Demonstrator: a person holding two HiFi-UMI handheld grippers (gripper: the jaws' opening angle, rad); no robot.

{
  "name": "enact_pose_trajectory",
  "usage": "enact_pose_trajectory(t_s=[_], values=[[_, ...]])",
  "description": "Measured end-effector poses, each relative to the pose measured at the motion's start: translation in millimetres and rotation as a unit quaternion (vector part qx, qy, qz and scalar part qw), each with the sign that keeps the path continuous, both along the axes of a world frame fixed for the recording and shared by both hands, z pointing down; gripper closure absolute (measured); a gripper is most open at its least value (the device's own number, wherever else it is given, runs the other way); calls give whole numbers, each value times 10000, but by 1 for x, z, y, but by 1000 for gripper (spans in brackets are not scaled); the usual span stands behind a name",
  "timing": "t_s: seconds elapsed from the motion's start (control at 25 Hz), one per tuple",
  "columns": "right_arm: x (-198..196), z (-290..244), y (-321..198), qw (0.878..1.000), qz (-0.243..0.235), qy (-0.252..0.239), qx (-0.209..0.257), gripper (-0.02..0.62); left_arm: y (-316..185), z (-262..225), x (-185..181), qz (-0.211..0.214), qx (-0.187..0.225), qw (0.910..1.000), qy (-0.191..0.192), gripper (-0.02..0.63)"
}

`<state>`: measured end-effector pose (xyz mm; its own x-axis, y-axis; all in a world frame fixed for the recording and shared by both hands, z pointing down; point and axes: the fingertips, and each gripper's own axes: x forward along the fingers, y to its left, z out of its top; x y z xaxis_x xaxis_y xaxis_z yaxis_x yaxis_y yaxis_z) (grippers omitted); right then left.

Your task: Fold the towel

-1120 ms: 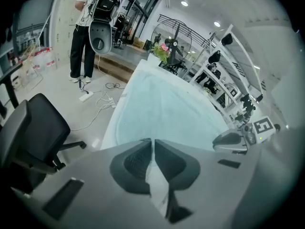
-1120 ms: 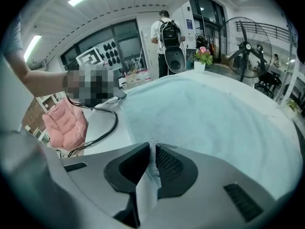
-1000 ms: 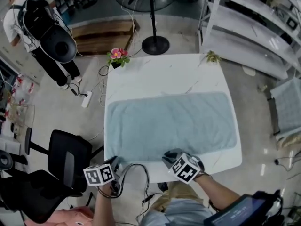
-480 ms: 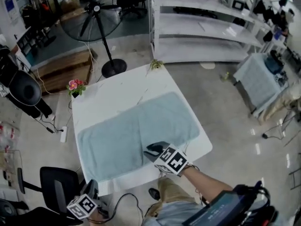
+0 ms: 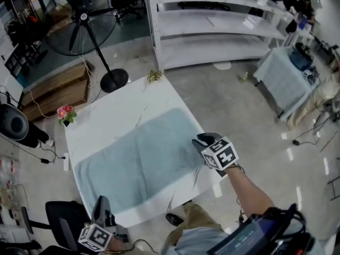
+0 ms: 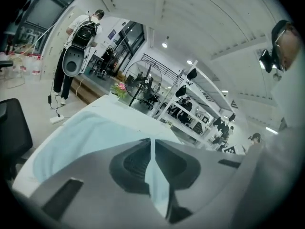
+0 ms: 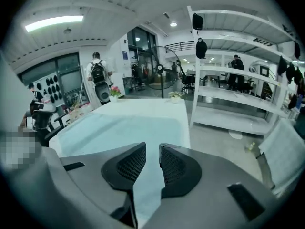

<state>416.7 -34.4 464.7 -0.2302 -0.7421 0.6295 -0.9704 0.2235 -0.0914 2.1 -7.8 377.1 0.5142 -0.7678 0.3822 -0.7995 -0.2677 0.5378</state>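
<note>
A pale blue towel (image 5: 138, 158) lies spread flat on the white table (image 5: 111, 110). My right gripper (image 5: 201, 139) hovers over the towel's near right corner. Its jaws are opening, and in the right gripper view (image 7: 152, 149) only the towel (image 7: 128, 125) below shows through the gap, with nothing between the pads. My left gripper (image 5: 101, 203) sits at the table's near left corner, by the towel's corner. In the left gripper view (image 6: 152, 144) its jaws are shut to a thin slit, and the flat towel (image 6: 90, 132) stretches ahead. I see no fabric gripped.
A pink flower pot (image 5: 65, 113) and a small plant (image 5: 154, 76) stand on the table's far corners. A standing fan (image 5: 87, 20), white shelves (image 5: 212, 31) and a cloth-covered side table (image 5: 284, 76) lie beyond. A black chair (image 5: 66, 222) stands by my left gripper.
My right gripper has swept along the towel's near edge to its right corner, and its jaws have parted. My left gripper has drawn back off the near left corner and risen.
</note>
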Motion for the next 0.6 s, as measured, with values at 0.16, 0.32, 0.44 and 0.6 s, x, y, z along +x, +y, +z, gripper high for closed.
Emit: enact_pose_trajectory(t_s=[0.16,0.32,0.44,0.6], values=[[44,30,-10,9996,205,7,-176,494,-5,14,30,28,-49,10000,5,574],[58,52,-25,9993,192,-169,-272,492,-11,39,58,199,-241,9995,-94,574],[57,62,-32,9986,76,-363,-382,486,-17,51,74,228,-396,9988,-165,574],[58,71,-33,9969,92,-531,-578,486,-28,48,88,198,-367,9989,-201,574]])
